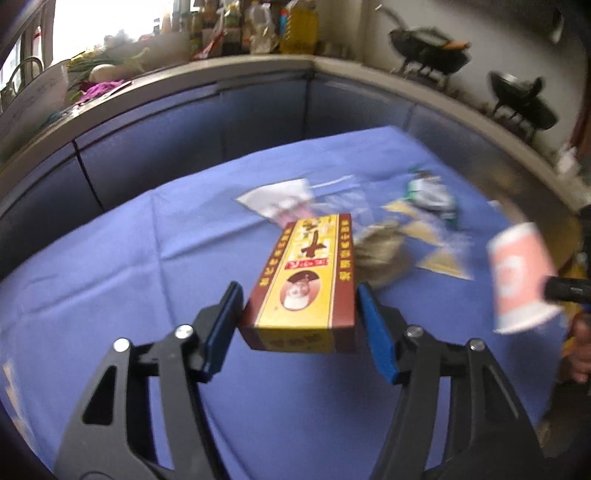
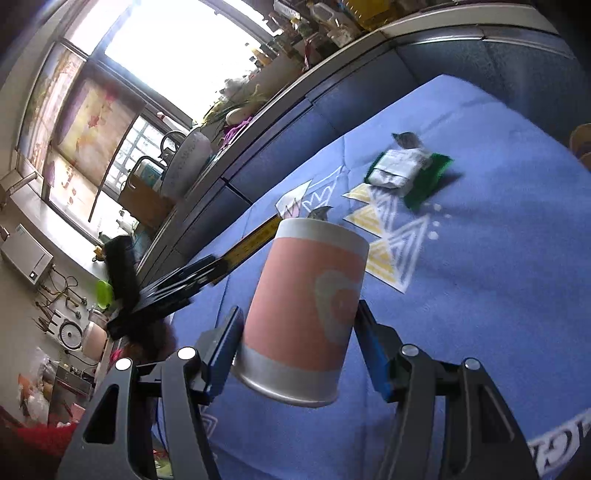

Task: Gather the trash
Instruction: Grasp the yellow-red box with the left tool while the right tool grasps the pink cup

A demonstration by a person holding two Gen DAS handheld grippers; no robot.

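A yellow and red-brown carton [image 1: 306,280] sits lengthwise between the blue pads of my left gripper [image 1: 300,288]. Both pads press its sides, and it hangs above the blue tablecloth [image 1: 147,258]. My right gripper [image 2: 299,310] is shut on a pink paper cup [image 2: 310,306] with a white heart, its wide end toward the camera. In the left wrist view the cup [image 1: 521,277] shows at the right edge. On the cloth lie a green and white wrapper [image 2: 406,173], a crumpled brownish wad [image 1: 380,254] and a clear plastic wrapper [image 1: 280,195].
Blue cabinet fronts [image 1: 258,110] curve behind the table under a counter crowded with bottles [image 1: 258,29] and vegetables. Dark woks [image 1: 428,48] stand at the right. A person's hand [image 1: 580,343] is at the right edge.
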